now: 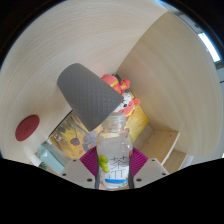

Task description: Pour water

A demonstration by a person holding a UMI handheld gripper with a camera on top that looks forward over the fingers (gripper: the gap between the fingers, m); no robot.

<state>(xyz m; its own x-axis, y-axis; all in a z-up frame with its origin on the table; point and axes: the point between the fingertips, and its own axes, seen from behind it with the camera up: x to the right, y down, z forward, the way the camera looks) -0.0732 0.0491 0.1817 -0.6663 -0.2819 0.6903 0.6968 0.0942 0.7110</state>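
A clear plastic water bottle point(114, 150) with a white and green label stands between my fingers, its neck pointing up and away from me. Both magenta pads point(91, 160) press against its sides, so my gripper point(113, 166) is shut on it. Just beyond the bottle's mouth is a grey cup point(89, 92), tilted, with its opening hidden from me. The bottle's neck touches or nearly touches the cup's lower edge; I cannot tell which.
Behind the cup lies a colourful sheet with a pink and orange toy point(124, 95) on it. A red round object point(28, 125) sits on the pale wooden table point(40, 70) to the left. A wooden panel point(175, 80) rises at the right.
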